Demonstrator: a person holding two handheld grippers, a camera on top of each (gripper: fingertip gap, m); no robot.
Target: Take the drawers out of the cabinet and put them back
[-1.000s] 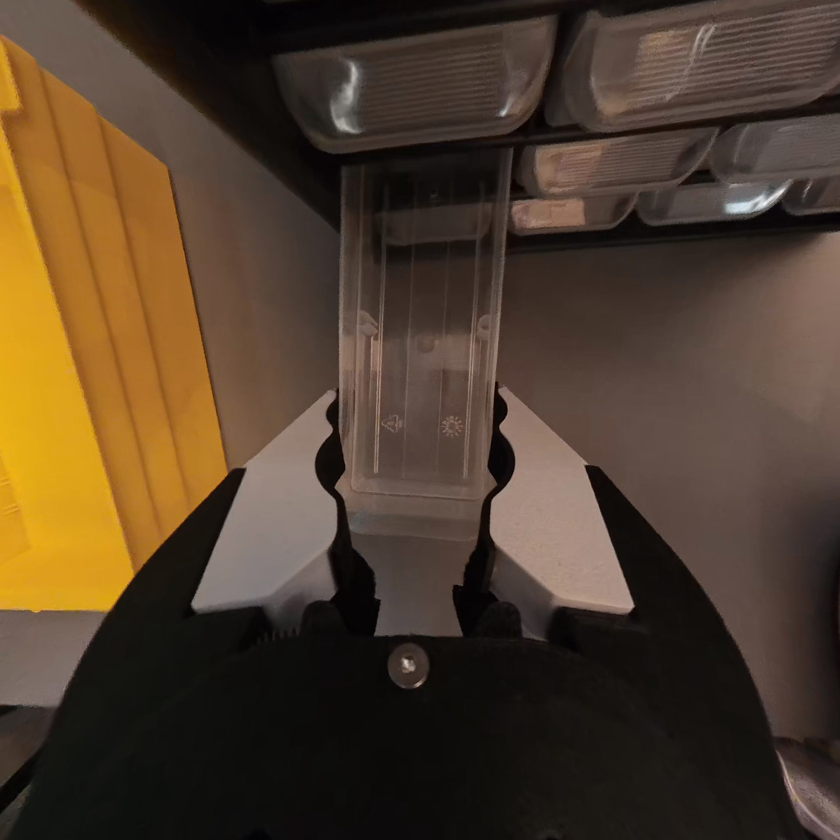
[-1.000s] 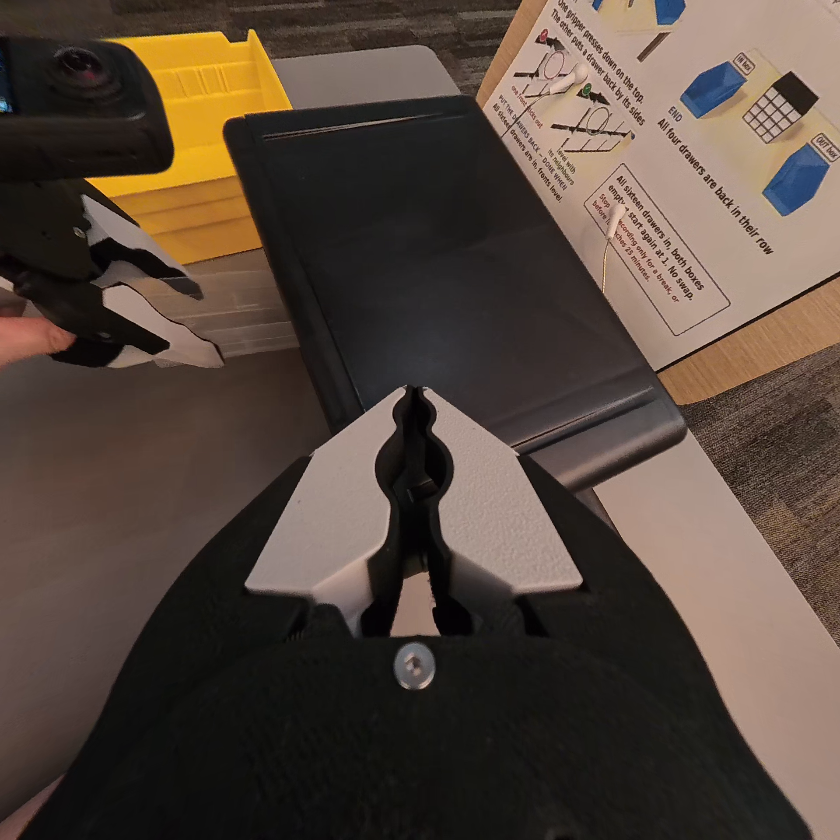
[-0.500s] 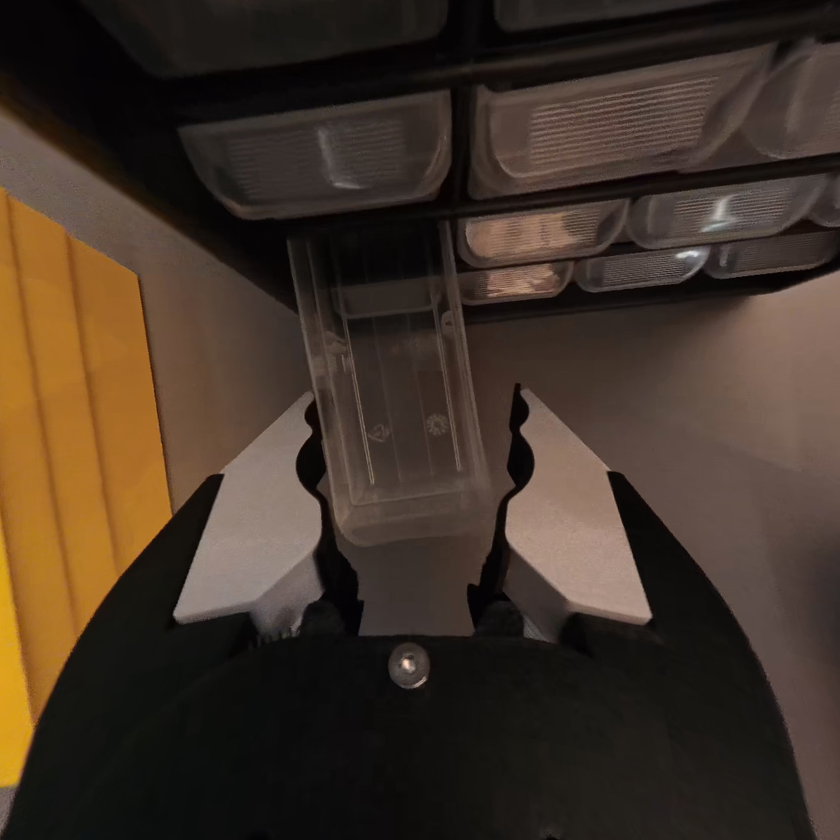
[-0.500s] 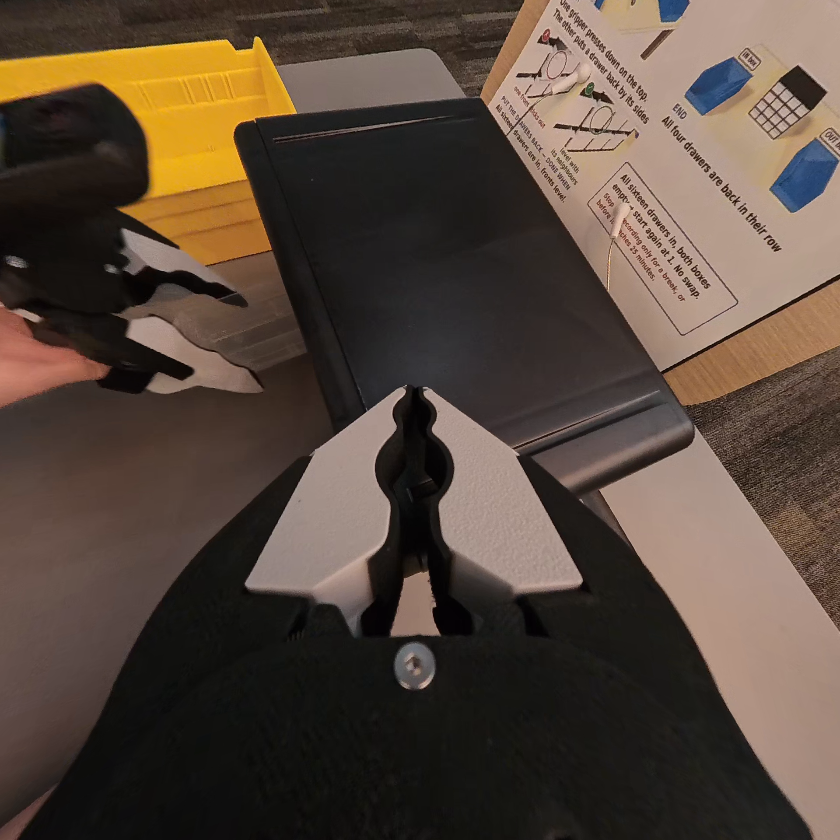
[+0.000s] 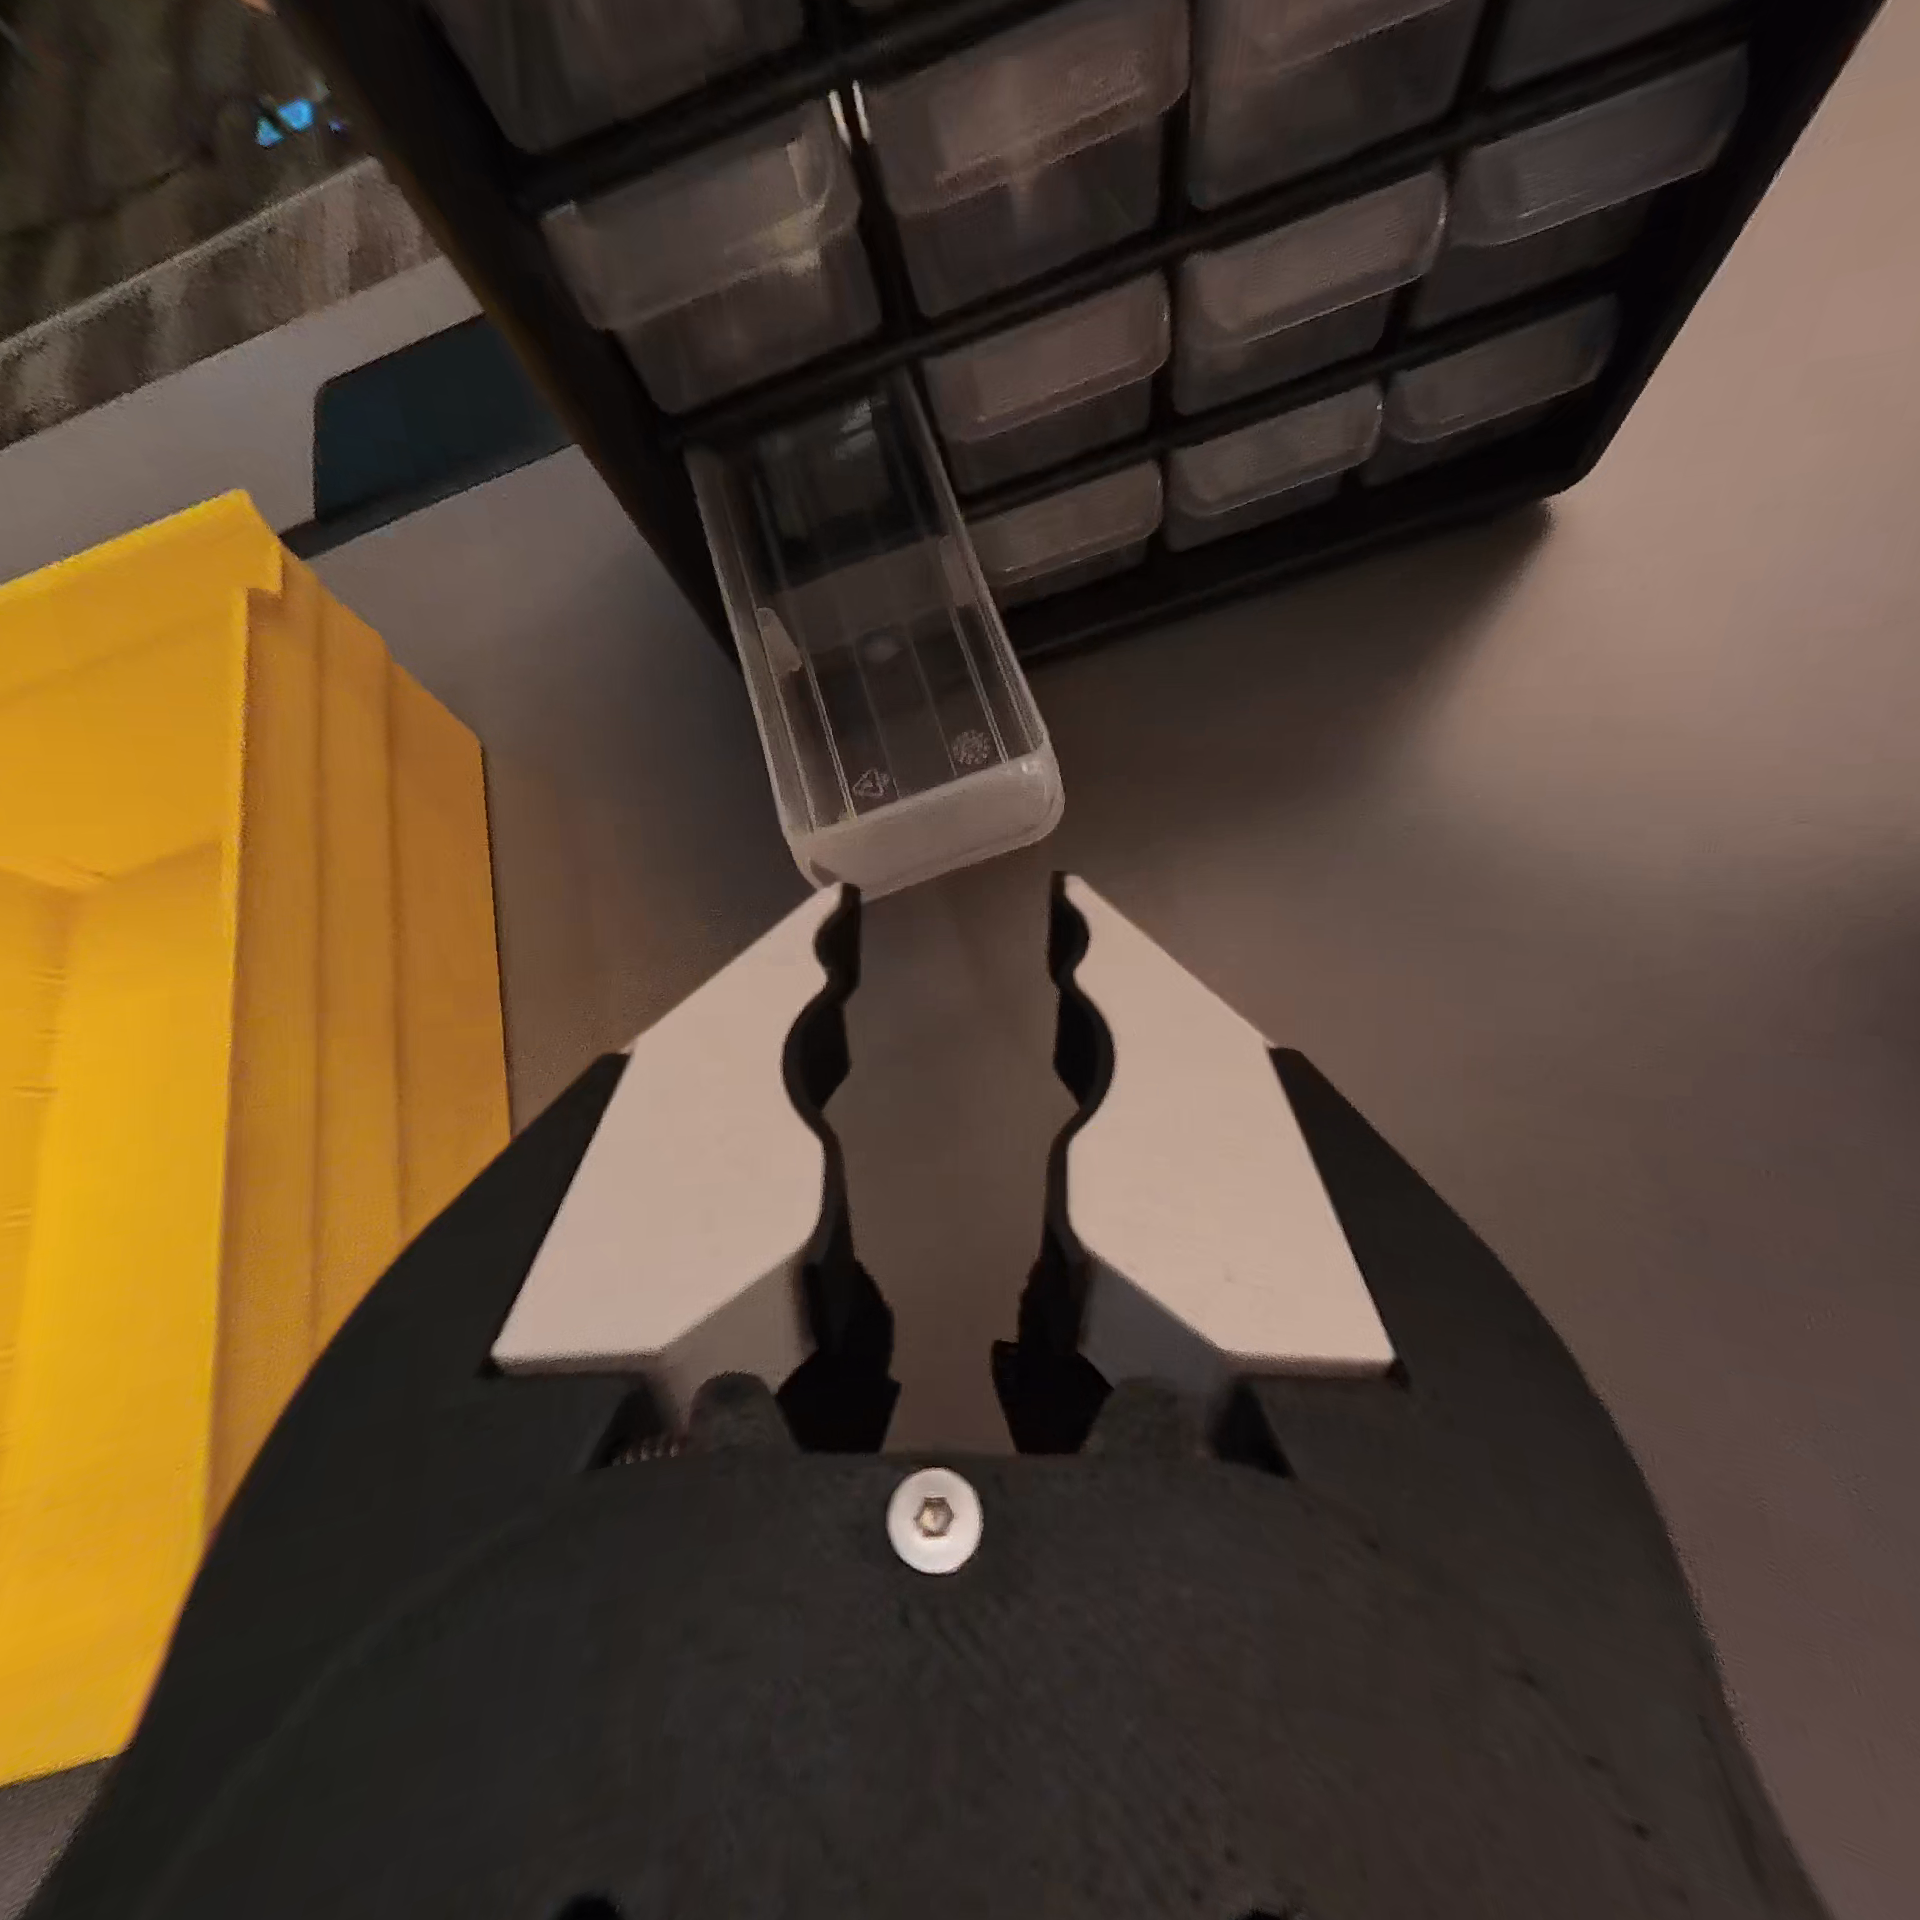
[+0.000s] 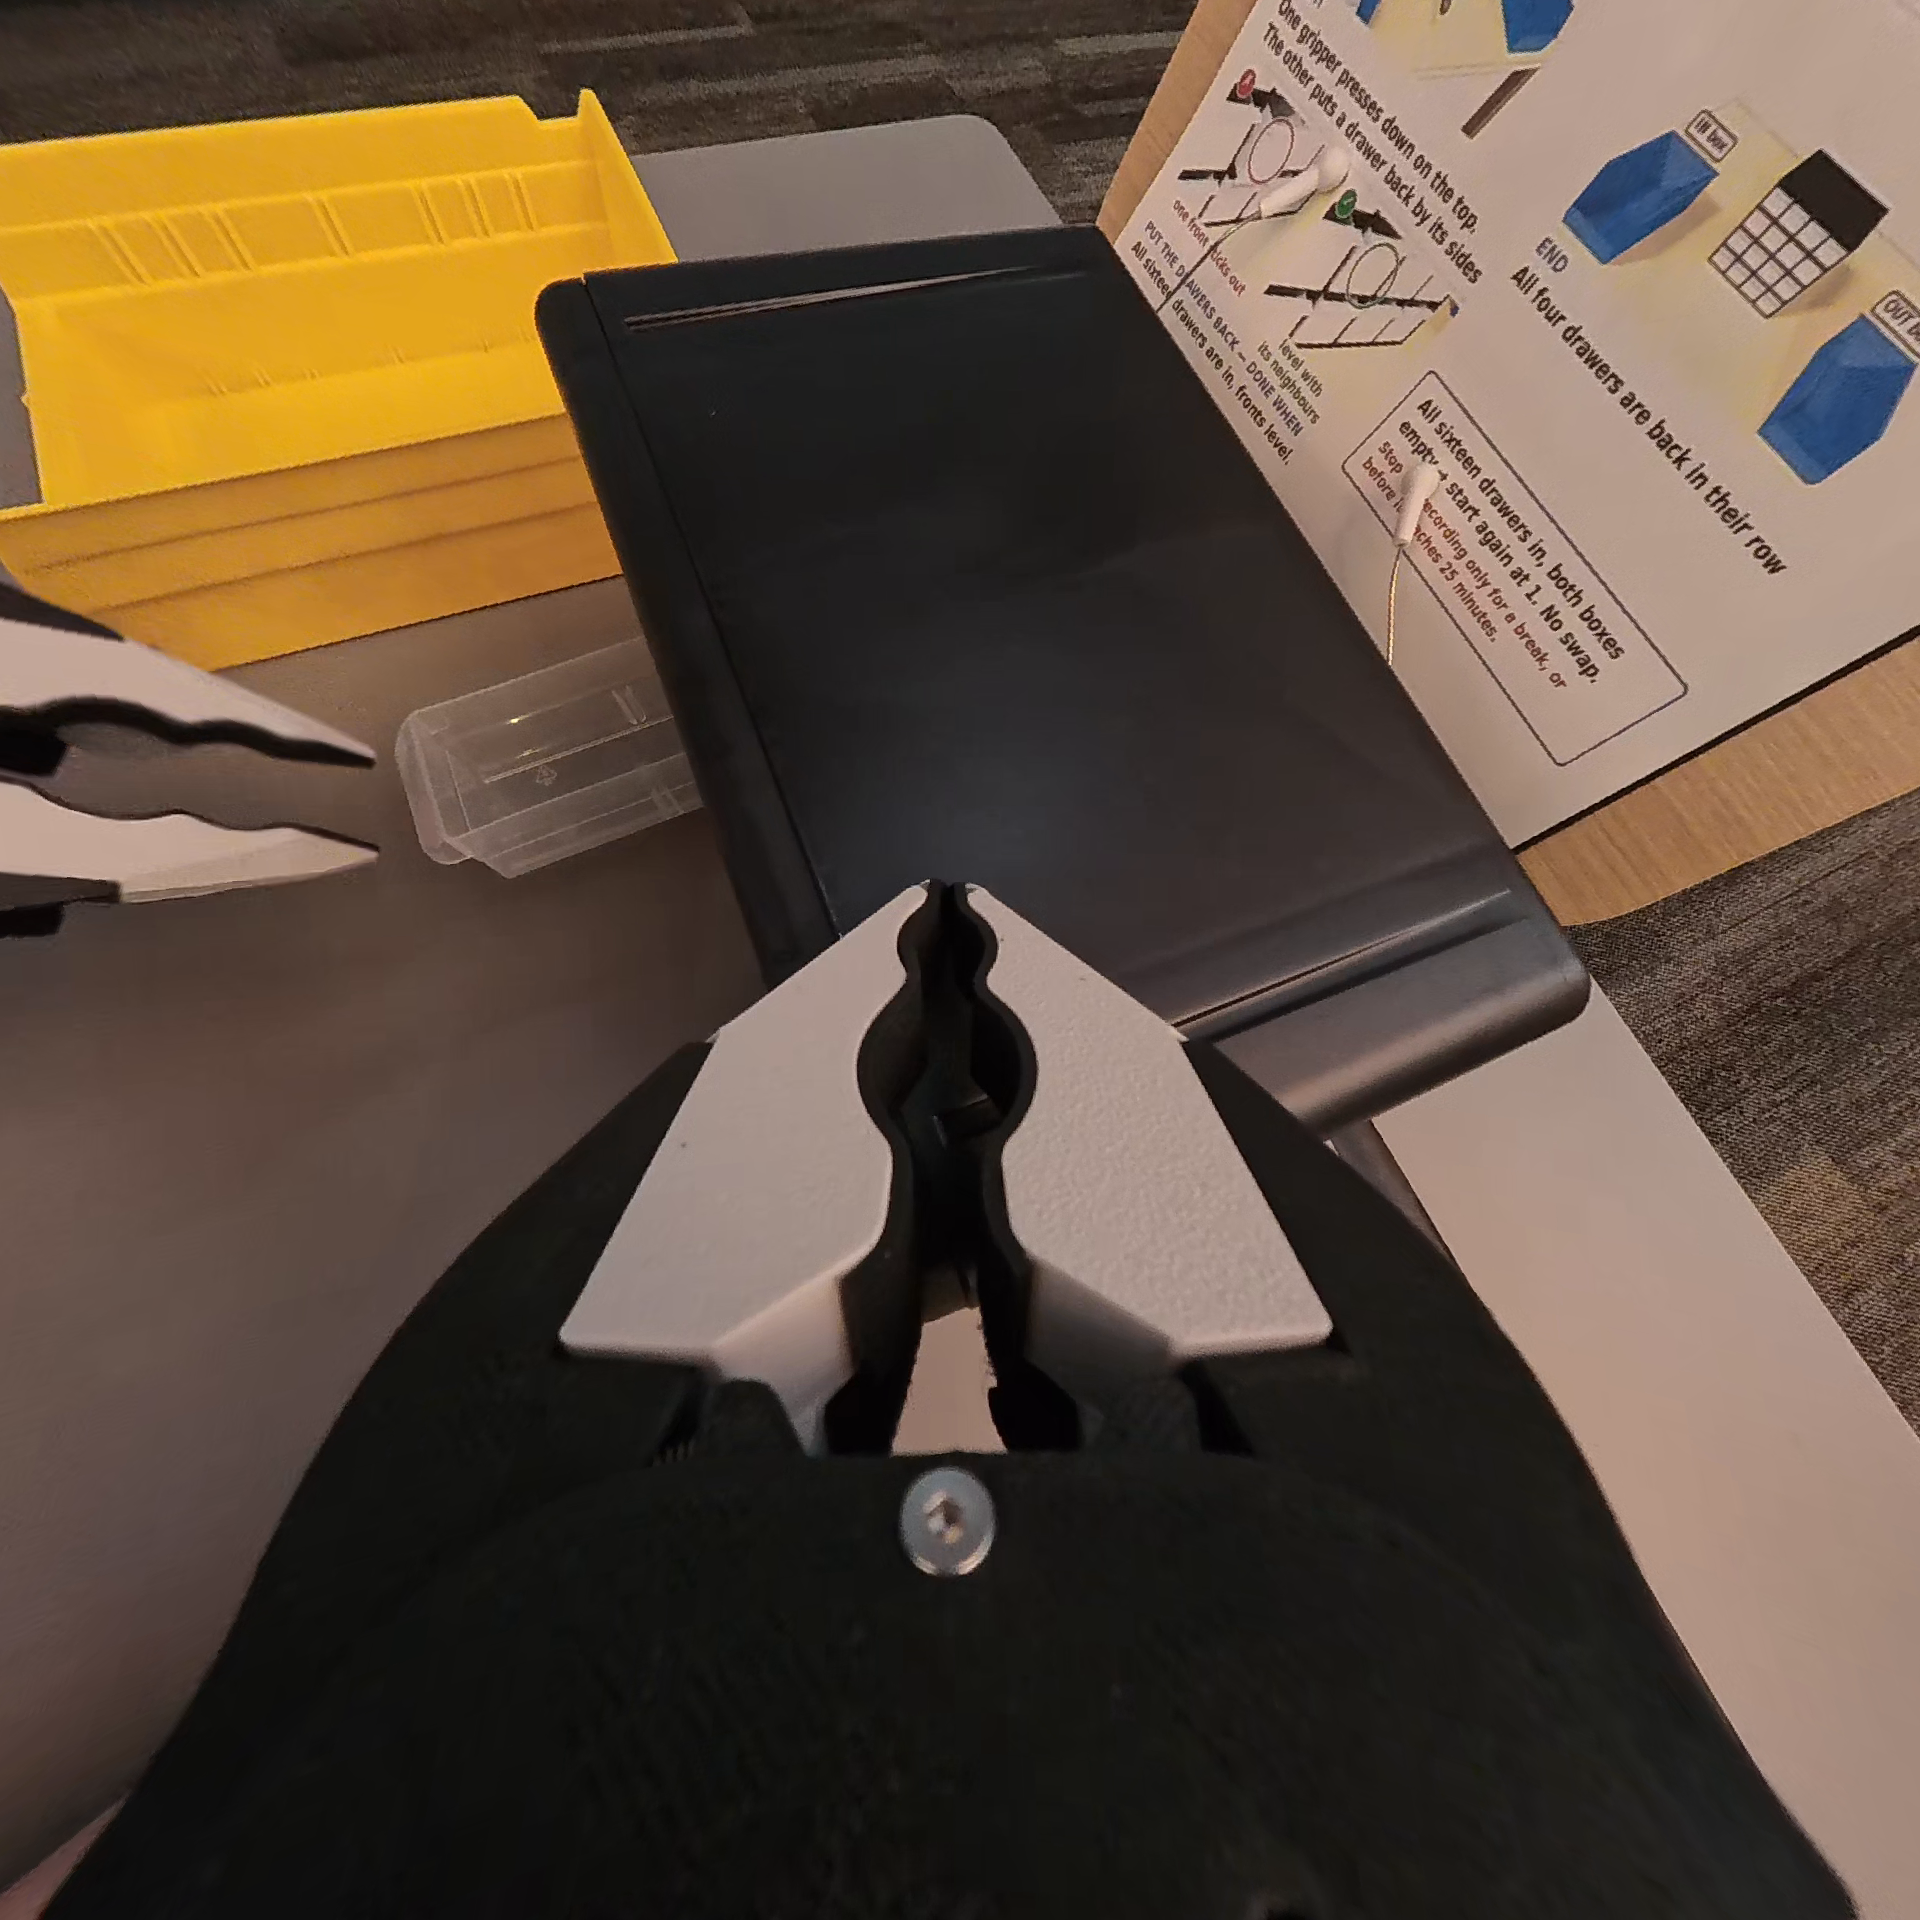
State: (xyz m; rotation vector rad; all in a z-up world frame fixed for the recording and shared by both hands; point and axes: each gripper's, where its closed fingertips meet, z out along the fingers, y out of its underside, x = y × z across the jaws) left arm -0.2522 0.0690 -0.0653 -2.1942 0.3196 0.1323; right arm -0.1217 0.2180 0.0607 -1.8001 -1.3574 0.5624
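Note:
The black cabinet holds several clear drawers. One clear drawer sticks well out of the bottom left slot. My left gripper is open and empty, its tips just short of that drawer's front end. In the right wrist view the same drawer pokes out beside the cabinet top, with the left gripper just to its left. My right gripper is shut and empty, its tips over the front edge of the cabinet top; I cannot tell if they touch it.
A yellow bin stands left of the cabinet, also in the right wrist view. A printed instruction sheet on a board leans to the right of the cabinet. The grey table lies in front. Tip to tip, the grippers are about 25 cm apart.
My left gripper opened, let go of the clear drawer and drew back from it. The drawer stays partly in the bottom left slot. The right gripper has not moved.

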